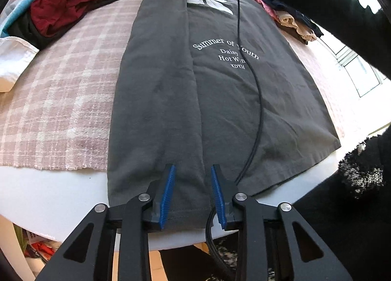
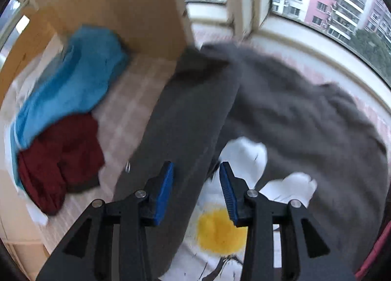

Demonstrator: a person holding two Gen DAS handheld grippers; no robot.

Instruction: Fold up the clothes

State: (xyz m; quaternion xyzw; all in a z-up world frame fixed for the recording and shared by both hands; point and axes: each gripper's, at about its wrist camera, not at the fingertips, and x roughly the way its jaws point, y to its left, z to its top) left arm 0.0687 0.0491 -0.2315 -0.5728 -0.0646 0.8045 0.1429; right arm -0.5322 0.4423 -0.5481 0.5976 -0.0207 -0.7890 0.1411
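While its blue ribbed pads stand apart, the left gripper [image 1: 193, 193] hangs over the hem of the dark grey cotton T-shirt [image 1: 220, 100] at the near edge of the white round table [image 1: 48, 195], pinching nothing. That shirt lies lengthwise across the table with its left side folded inward as a long flap, white lettering and a daisy print showing beside the fold. A black cable [image 1: 256, 109] trails over the cloth. At the far end, the right gripper [image 2: 196, 188] is spread over the flap's edge near the daisy's yellow centre, gripping nothing. A pink checked cloth [image 1: 61, 100] covers the table under the shirt. Toward the far left edge sits a pile of blue and dark red garments [image 1: 63, 4]; along the right edge lies a heap of pink and beige clothes [image 1: 288, 19].
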